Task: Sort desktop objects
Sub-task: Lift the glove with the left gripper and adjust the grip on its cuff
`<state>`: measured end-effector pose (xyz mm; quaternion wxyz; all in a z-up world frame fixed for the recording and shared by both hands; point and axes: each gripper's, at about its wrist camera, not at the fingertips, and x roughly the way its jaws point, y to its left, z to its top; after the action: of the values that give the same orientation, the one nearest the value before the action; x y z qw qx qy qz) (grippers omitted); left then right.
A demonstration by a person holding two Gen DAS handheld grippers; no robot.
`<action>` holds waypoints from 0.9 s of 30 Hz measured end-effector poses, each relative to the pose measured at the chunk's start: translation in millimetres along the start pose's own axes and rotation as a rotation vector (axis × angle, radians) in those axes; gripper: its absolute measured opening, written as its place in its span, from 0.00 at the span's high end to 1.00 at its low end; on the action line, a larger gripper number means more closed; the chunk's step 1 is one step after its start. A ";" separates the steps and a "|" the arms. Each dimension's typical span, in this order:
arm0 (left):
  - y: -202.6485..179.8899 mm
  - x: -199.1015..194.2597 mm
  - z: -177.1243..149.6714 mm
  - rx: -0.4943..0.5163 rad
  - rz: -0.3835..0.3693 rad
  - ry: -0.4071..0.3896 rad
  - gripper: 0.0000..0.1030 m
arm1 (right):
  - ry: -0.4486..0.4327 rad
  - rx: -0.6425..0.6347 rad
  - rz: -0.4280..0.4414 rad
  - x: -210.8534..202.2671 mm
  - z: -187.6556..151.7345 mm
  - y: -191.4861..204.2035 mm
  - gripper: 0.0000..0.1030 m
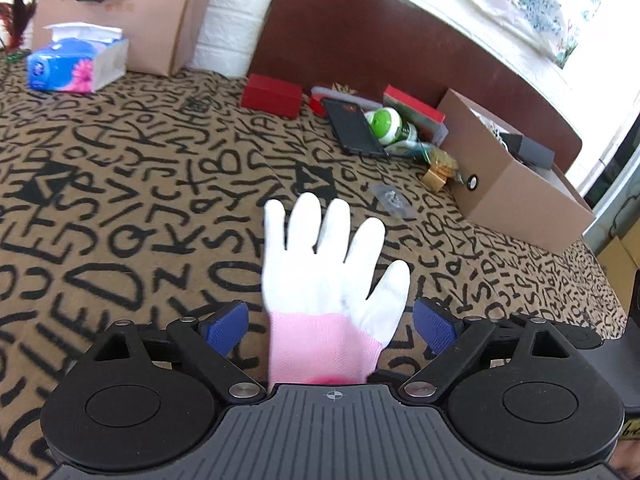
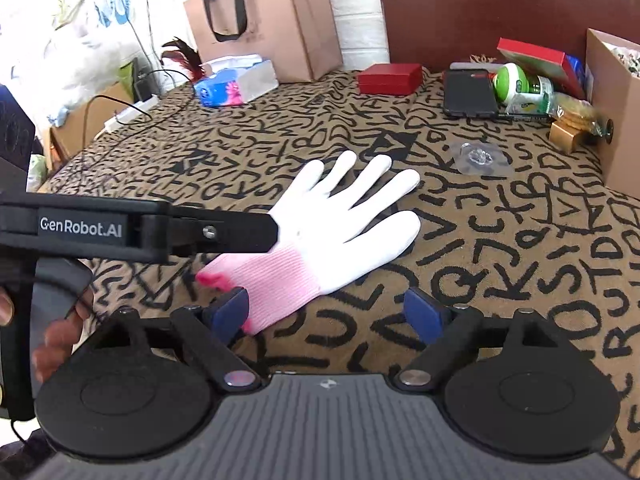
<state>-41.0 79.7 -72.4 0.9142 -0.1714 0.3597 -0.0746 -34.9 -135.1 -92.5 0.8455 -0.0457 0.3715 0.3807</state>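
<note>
Glove point(image 1: 328, 264) lay flat on the letter-printed cloth point(image 1: 120, 208) of the bench, at centre frame in both views, white fingers spread and pointing toward the far clutter, pink cuff toward the cameras. Its long axis ran straight ahead of the left gripper point(image 1: 330, 322), whose jaws stood wide apart with the cuff between the two blue pads, not pinching it. In the right wrist view the glove point(image 2: 340, 220) lay slanted, cuff at lower left, and the right gripper point(image 2: 327, 314) also stood open, only its left pad beside the cuff's edge. The left one looked the better placed to close on the cuff. Its black arm, crossing the left of the right view, read "GenRobot.AI".

Farther back sat a red box point(image 2: 390, 78), a black phone point(image 2: 469, 94), a green-capped bottle point(image 2: 520, 84) with print too small to read, and a clear plastic hook point(image 2: 480, 158). A cardboard box point(image 1: 516, 184) stood at right; tissues point(image 1: 76, 62) and a paper bag point(image 1: 120, 12) at upper left.
</note>
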 end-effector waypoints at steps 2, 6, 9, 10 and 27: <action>-1.6 5.3 1.5 0.009 -0.015 0.007 0.08 | -0.010 -0.005 -0.004 4.0 1.4 0.4 0.15; 0.0 15.0 4.1 -0.002 -0.015 0.030 0.12 | -0.024 -0.026 -0.008 9.9 5.4 2.3 0.15; 4.7 21.6 7.6 -0.031 -0.025 0.052 0.16 | -0.039 -0.042 -0.003 14.6 8.4 4.2 0.17; 5.6 23.4 8.2 -0.034 -0.026 0.054 0.17 | -0.043 -0.042 0.004 16.5 9.1 4.4 0.18; 1.1 28.1 8.5 0.015 -0.025 0.063 0.46 | -0.059 -0.087 0.014 32.1 15.2 16.1 0.54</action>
<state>-14.7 75.7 -84.8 0.9026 -0.1665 0.3857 -0.0943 -22.9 -98.7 -99.5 0.8506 -0.0686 0.3299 0.4038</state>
